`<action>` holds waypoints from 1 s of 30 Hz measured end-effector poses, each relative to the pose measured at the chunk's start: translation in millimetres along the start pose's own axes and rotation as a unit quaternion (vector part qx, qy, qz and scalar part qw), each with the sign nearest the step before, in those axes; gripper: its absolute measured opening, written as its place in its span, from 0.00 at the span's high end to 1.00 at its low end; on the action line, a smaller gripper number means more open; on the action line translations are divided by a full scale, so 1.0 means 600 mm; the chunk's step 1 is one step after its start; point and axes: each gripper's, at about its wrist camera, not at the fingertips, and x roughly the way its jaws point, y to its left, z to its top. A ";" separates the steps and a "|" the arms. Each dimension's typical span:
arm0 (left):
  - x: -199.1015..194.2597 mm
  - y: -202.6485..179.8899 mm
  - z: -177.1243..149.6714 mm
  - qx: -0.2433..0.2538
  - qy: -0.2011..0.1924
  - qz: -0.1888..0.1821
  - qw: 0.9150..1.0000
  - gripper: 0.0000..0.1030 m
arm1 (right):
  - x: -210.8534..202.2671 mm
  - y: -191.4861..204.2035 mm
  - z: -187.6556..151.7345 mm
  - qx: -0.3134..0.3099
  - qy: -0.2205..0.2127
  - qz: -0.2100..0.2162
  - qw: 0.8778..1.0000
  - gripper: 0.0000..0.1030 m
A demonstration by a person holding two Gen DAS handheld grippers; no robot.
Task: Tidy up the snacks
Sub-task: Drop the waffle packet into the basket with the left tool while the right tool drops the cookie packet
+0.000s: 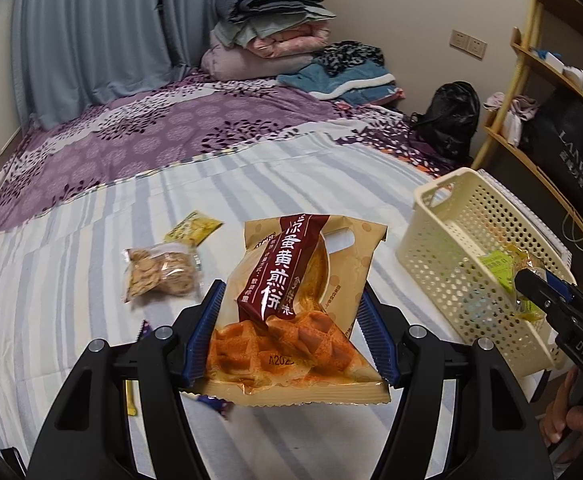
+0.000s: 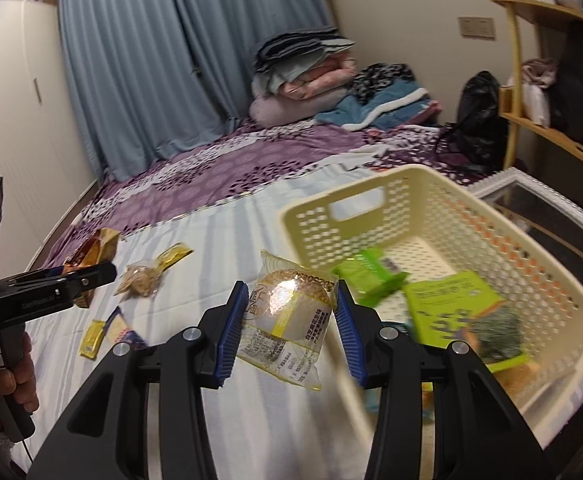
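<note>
Waffle bag (image 1: 291, 304) and pastry packet (image 2: 287, 316) in closed jaws.

A: What colours mark the basket (image 2: 443, 204)?
B: Cream plastic with a perforated pattern; green packets (image 2: 451, 304) lie inside it.
A: And the bedsheet (image 1: 71, 280) beside the basket?
B: Pale blue and white stripes; beyond it, a purple floral quilt (image 1: 171, 128).
A: The waffle bag (image 1: 295, 312)?
B: Tan, with a maroon band and orange waffles.

Blue curtains (image 1: 91, 32); folded bedding stack (image 1: 271, 32); black bag (image 1: 449, 118); wooden shelf (image 1: 539, 64).
</note>
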 end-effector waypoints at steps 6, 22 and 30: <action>0.006 -0.056 0.006 0.023 0.003 -0.020 1.000 0.36 | -0.020 -0.063 -0.016 0.035 -0.005 -0.036 0.999 0.53; 0.025 -0.206 0.033 0.081 0.010 -0.087 0.993 0.36 | -0.061 -0.120 -0.040 0.050 -0.028 -0.080 0.995 0.38; 0.050 -0.277 0.038 0.102 0.022 -0.129 0.986 0.35 | -0.073 -0.139 -0.041 0.052 -0.035 -0.092 0.994 0.38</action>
